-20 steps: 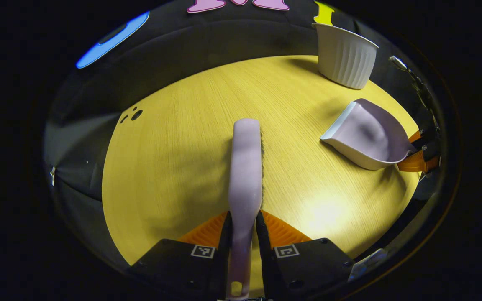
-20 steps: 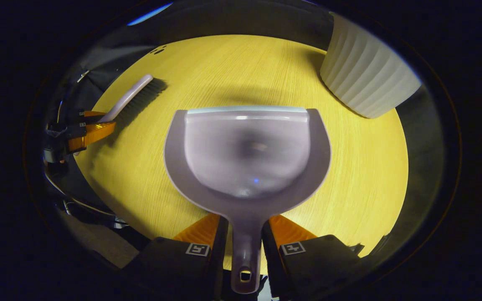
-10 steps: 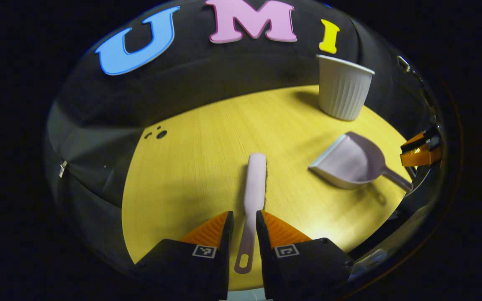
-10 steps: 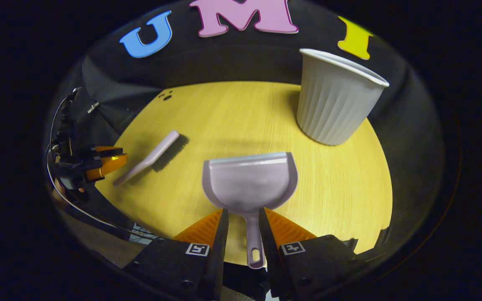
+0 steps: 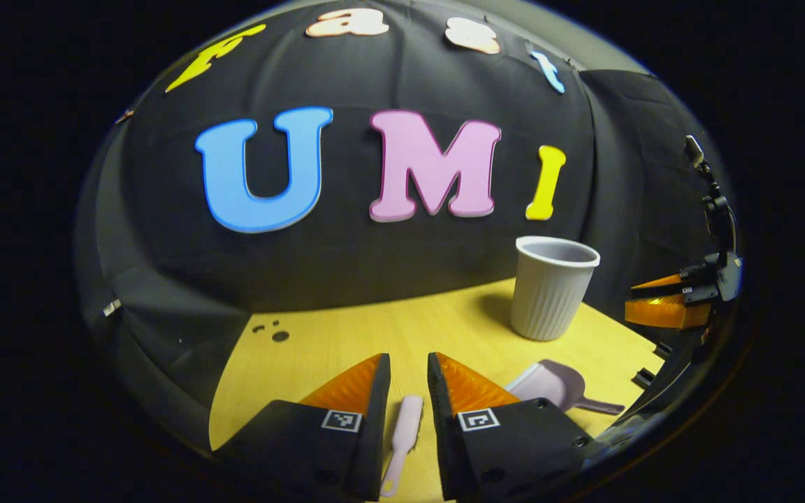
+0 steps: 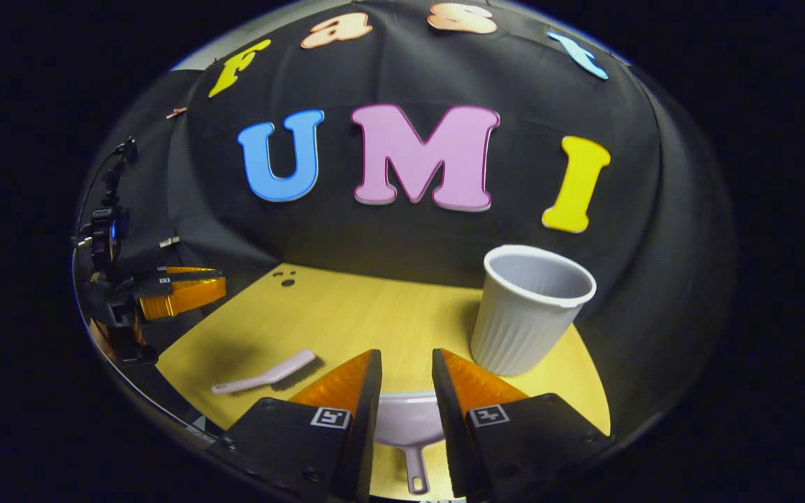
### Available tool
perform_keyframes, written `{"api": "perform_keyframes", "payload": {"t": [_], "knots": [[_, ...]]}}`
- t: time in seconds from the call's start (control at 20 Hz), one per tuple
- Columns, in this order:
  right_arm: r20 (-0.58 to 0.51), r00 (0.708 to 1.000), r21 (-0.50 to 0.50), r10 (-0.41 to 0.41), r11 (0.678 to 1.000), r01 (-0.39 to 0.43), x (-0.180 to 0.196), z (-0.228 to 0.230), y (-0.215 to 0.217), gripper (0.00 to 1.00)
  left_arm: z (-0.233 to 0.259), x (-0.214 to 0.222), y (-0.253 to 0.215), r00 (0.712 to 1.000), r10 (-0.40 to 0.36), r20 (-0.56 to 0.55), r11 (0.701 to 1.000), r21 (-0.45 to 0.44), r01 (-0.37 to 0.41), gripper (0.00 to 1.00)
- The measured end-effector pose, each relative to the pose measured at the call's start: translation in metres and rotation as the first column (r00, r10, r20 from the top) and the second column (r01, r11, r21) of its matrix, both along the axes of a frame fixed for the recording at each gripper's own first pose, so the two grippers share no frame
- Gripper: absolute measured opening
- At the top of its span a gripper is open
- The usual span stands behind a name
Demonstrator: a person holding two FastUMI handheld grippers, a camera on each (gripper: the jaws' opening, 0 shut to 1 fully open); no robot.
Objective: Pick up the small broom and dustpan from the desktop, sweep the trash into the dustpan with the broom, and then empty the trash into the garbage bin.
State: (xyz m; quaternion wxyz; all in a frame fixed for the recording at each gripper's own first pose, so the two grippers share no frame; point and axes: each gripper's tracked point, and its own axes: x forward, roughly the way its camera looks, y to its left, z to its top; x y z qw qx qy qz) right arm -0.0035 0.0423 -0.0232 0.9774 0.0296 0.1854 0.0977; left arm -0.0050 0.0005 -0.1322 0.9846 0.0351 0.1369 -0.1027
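Note:
A pale lilac broom (image 5: 406,423) lies flat on the yellow table (image 5: 346,342), below and between the fingers of my left gripper (image 5: 408,360), which is open, holds nothing and hangs well above it. The lilac dustpan (image 6: 406,426) rests on the table under my right gripper (image 6: 402,356), also open and raised. In the right gripper view the broom (image 6: 270,375) lies at the left with the left gripper (image 6: 182,290) above it. The dustpan (image 5: 553,384) and right gripper (image 5: 664,300) appear at the right of the left gripper view.
A white ribbed garbage bin (image 6: 528,314) stands upright at the table's far right, beside the dustpan; it also appears in the left gripper view (image 5: 553,290). Small dark spots (image 6: 285,279) mark the table's far left edge. The black cloth wall rises behind.
Both grippers have pulled back and risen away from the broom and dustpan handles, which stay lying on the table. The views now tilt up toward the wall.

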Motion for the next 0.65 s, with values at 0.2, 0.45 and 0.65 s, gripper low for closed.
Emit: {"api": "perform_keyframes", "payload": {"t": [0.2,0.45,0.65], "knots": [[0.024,0.999,0.025,-0.022,0.999,0.022,-0.007,0.009,0.003,0.46,0.006,-0.013,-0.013,0.999,-0.034,0.026,0.999,-0.012,0.034,0.36],[0.048,0.999,0.027,-0.02,0.999,0.019,-0.006,0.015,0.004,0.46,-0.004,-0.016,-0.011,1.0,-0.023,-0.013,1.0,-0.017,0.023,0.36],[0.054,0.998,0.023,-0.024,0.999,0.023,-0.005,0.015,0.002,0.46,-0.003,-0.013,-0.007,1.0,-0.012,-0.008,1.0,0.0,0.012,0.36]]}}
